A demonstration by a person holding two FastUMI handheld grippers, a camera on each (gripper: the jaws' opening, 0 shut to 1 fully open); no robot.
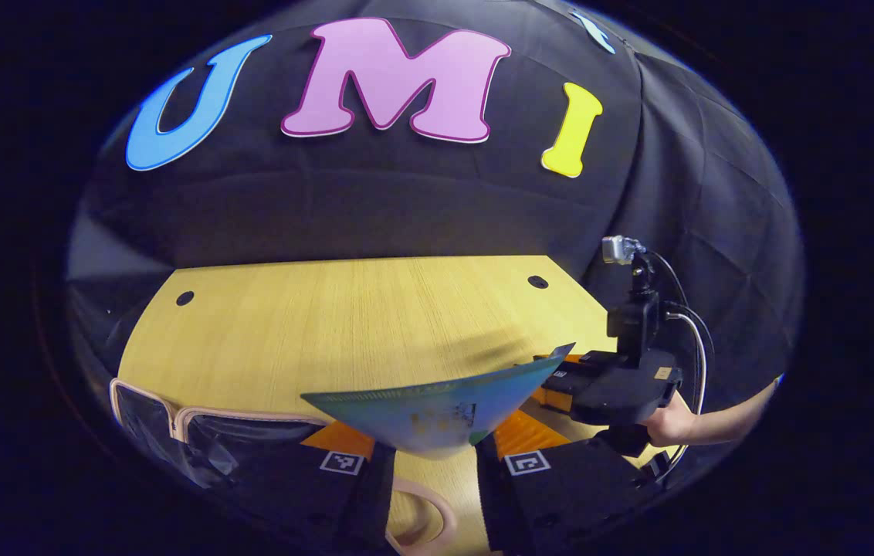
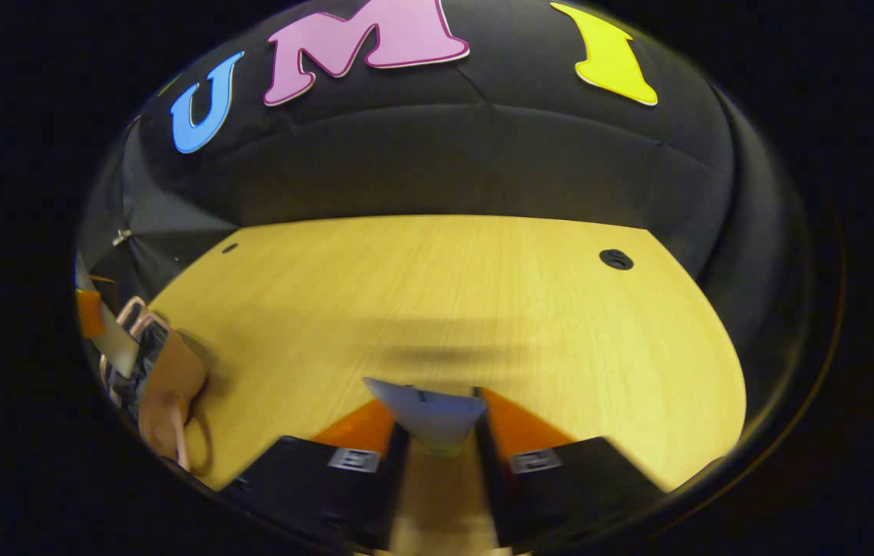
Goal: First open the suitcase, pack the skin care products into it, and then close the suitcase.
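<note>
— Left gripper: what is it doing?

— Both its fingers press on a flat blue-green packet, which spreads out wide above the tips. In the left gripper view the packet hangs over the wooden table.

— And the right gripper?

— In the right gripper view its fingers close on a narrow end of something pale blue, with a greenish lower edge between the tips. From the left gripper view, that same gripper sits at the right, held by a hand, and its fingers meet the packet's right corner. So both grippers pinch the one packet, one at each side.

— Where is the case?

— A clear bag with a pink trim lies on the table at the lower left of the left gripper view, just beside the left gripper; a pink loop of its handle shows between the fingers at the bottom. In the right gripper view it lies at the far left edge, well apart from the right gripper.

— Open or closed?

— I cannot tell.
</note>
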